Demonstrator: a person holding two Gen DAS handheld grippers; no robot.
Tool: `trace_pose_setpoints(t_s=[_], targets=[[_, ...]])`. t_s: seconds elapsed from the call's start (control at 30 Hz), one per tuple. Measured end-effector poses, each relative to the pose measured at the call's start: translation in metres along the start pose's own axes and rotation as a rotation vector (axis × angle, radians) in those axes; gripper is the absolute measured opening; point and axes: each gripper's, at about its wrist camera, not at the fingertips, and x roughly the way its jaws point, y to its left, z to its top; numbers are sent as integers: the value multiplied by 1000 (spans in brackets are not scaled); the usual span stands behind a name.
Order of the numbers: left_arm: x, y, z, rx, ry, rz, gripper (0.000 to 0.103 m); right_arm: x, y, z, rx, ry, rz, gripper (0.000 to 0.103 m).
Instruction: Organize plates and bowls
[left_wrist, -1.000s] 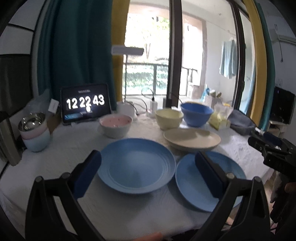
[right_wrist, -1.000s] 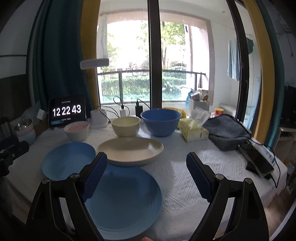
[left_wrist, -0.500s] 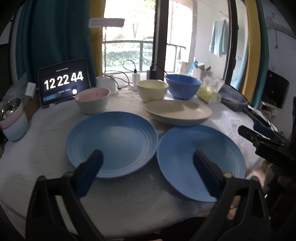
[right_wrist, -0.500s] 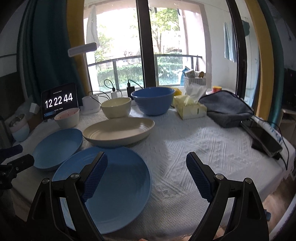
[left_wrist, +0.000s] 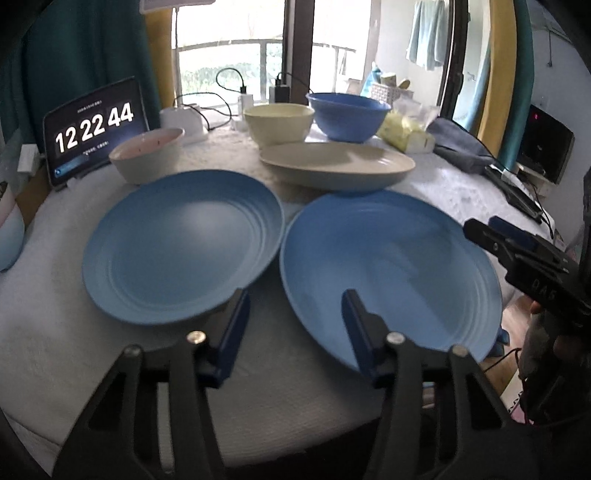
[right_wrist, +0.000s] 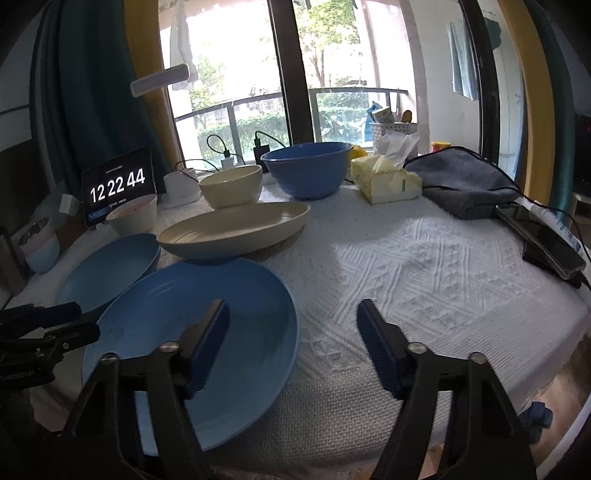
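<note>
Nothing stacked yet: you hovered left gripper (left_wrist: 293, 314) and right gripper (right_wrist: 291, 332), jaws just narrowing, both empty, over blue plates (left_wrist: 388, 266) at 6 o'clock; bowls (right_wrist: 306, 168) at 12.

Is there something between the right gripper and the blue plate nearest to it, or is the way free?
Nothing visible blocks it. The right gripper, whose jaws have just been closing, is open with nothing pressed between them. Its left finger is over the near blue plate, its right finger over the bare tablecloth. The cream plate lies behind.
</note>
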Motion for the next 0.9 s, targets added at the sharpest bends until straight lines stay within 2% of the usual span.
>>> trace_pose_setpoints(t_s=[0.17,0.27,0.4,0.57,0.67,0.9], targets=[[10,-6,-3,16,35,-7,45,5,0,-5,3,20,19,50],[16,-7,-6,14,66,-18,43,7,1,-7,-1,30,26,45],[18,-11,-7,30,64,-27,37,11,5,-11,-16,45,33,33],[17,-12,-7,31,55,-32,36,12,5,-12,-25,38,2,19],[14,-10,-6,20,42,-40,36,11,4,-12,-27,43,-7,15],[-3,-8,-6,14,-11,-43,36,4,8,-8,-52,38,-6,15]])
